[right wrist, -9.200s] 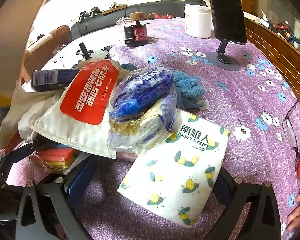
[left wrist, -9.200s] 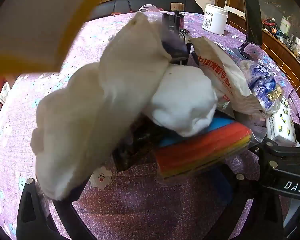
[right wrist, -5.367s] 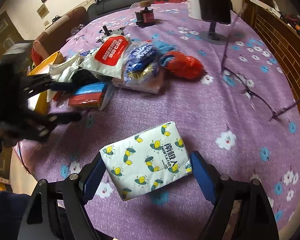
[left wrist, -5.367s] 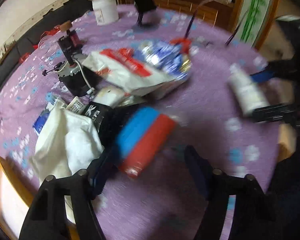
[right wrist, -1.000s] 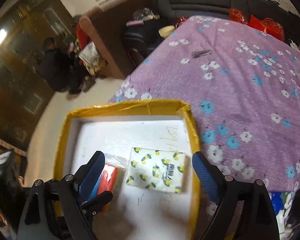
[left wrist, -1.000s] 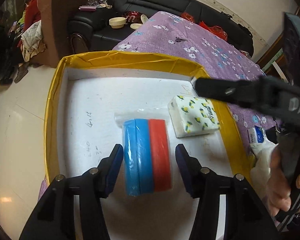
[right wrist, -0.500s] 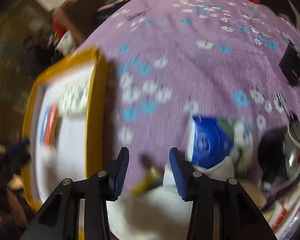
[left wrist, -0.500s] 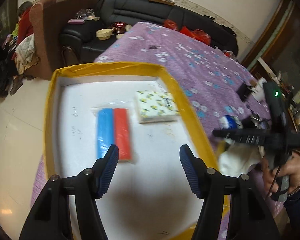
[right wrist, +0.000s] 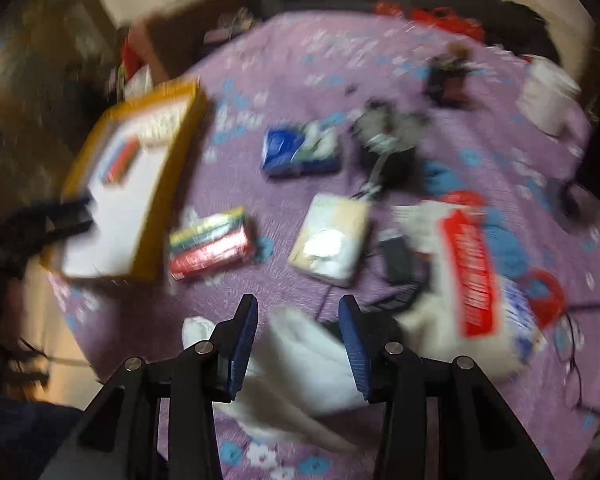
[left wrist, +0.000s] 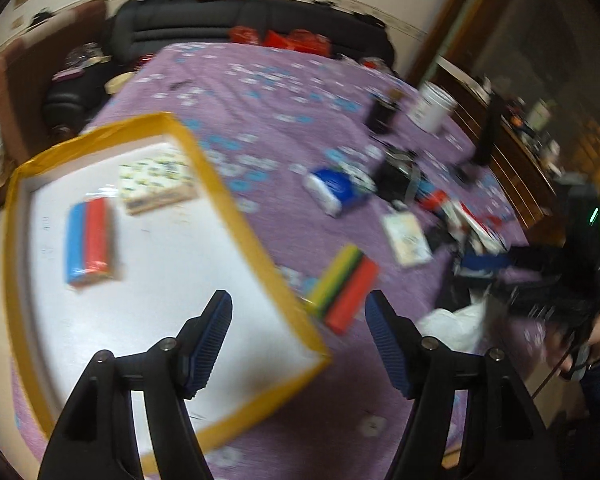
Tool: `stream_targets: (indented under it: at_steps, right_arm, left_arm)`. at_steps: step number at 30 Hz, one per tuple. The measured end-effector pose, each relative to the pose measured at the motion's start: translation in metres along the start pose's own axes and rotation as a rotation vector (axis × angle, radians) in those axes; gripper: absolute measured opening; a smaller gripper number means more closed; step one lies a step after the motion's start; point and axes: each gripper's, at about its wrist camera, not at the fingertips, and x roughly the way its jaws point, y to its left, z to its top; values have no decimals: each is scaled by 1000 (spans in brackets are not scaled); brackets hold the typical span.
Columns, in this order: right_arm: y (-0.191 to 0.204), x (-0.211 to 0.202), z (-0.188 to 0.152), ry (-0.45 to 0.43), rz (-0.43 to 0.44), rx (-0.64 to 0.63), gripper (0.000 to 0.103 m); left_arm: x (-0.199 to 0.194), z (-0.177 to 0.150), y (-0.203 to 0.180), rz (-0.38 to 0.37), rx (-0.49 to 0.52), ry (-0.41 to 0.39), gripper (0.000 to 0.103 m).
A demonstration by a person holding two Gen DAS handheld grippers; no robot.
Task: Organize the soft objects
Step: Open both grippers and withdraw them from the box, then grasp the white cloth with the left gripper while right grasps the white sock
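A yellow-rimmed box (left wrist: 236,208) with a white floor sits at the table's left edge. Inside lie a blue-and-red sponge pack (left wrist: 88,240) and a yellow-patterned tissue pack (left wrist: 156,180). My left gripper (left wrist: 300,332) hovers over the box's near corner, its jaws opening with nothing between them. Beside the box lies a striped multi-colour sponge pack (left wrist: 344,284) (right wrist: 210,244). My right gripper (right wrist: 298,344) stands partly open above a crumpled white cloth (right wrist: 300,356); its pads do not seem to press the cloth. The view is blurred.
On the purple flowered tablecloth (right wrist: 340,64) lie a blue tissue pack (right wrist: 300,152), a flat beige packet (right wrist: 332,240), a red-and-white bag (right wrist: 468,264), dark gadgets and a white tub (left wrist: 434,110). A black sofa (left wrist: 236,28) stands behind.
Both views have swung from the box toward the cluttered table. The left jaws have widened and left the blue-and-red sponge pack in the box. The right jaws have narrowed.
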Motion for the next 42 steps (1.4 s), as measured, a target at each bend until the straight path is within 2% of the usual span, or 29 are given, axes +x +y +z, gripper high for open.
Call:
stream_targets:
  at_steps: [4, 6, 9, 14, 18, 19, 20, 21, 22, 26, 28, 30, 37, 38, 40, 41, 42]
  right_arm:
    - [-18, -41, -17, -98, 43, 99, 48]
    - [-26, -53, -32, -123, 65, 153, 56]
    - [-37, -55, -56, -125, 97, 227, 58]
    - [-50, -53, -80, -92, 122, 279, 58]
    - [-55, -59, -89, -97, 125, 269, 58]
    - [-55, -60, -90, -95, 124, 261, 58]
    - [-55, -60, -92, -96, 119, 257, 58]
    - [-56, -62, -93, -101, 117, 254, 58]
    - [-58, -62, -94, -106, 121, 253, 58]
    - [-62, -63, -95, -111, 140, 265, 58]
    - [-62, -61, -93, -109, 156, 269, 58]
    - [-57, -58, -89, -104, 171, 258, 63]
    - [-44, -30, -78, -42, 199, 258, 65]
    - [-44, -23, -77, -23, 180, 259, 65]
    - [-46, -15, -76, 4, 140, 265, 58]
    - [-48, -10, -75, 18, 133, 267, 53]
    - [-49, -7, -74, 23, 126, 269, 52]
  left_arm:
    - [11, -12, -39, -57, 81, 43, 69]
    - [17, -19, -60, -80, 133, 65, 76]
    - [26, -30, -85, -115, 179, 89, 84]
    - [55, -37, -112, -117, 162, 156, 84]
    - [71, -36, -132, -107, 169, 155, 84]
    - [76, -36, -135, -91, 167, 150, 82]
    - [80, -36, -136, -72, 162, 160, 58]
    - [85, -37, -136, -60, 153, 186, 19]
    - [87, -38, -133, -61, 140, 200, 14]
    - [68, -37, -119, -104, 105, 176, 13]
    - [53, -37, -111, -157, 94, 159, 13]
    - [44, -40, -103, -203, 71, 167, 14]
    - [38, -60, -84, -201, 54, 175, 14]
    - [39, -62, -85, -198, 55, 180, 15]
    - [39, -65, -85, -163, 72, 181, 26]
    - [39, -65, -86, -138, 82, 180, 51]
    - [40, -66, -85, -116, 88, 173, 75]
